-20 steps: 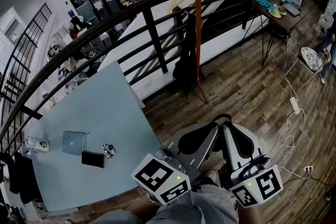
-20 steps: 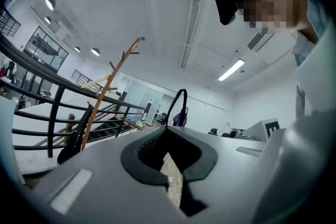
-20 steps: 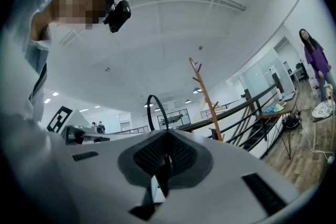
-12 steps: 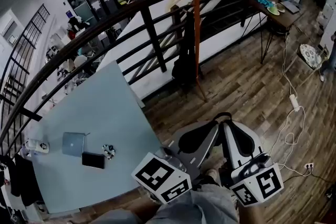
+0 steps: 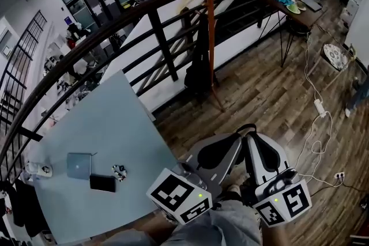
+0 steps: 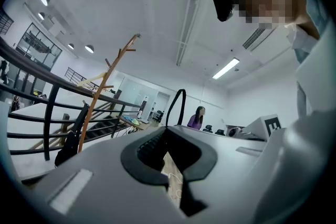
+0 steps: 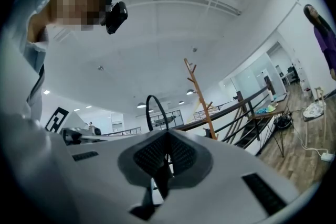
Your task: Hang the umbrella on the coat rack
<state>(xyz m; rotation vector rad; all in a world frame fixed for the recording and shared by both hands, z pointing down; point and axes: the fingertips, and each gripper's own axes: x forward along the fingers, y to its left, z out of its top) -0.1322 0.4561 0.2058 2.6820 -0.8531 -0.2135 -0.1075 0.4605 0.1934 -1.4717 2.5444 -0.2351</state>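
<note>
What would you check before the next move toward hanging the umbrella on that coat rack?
1. Umbrella held in a gripper: not ok. The left gripper and right gripper both have their jaws together with nothing between them.
2. Coat rack in sight and upright: ok. It stands by the railing.
3. Free hook: ok. The top prongs look bare.
4. Where the umbrella is: cannot tell. A black item hangs beside the rack's pole, but it is unclear whether that is the umbrella.
5. Grippers near the rack: not ok. Both sit low by the person's legs, well short of it.
</note>
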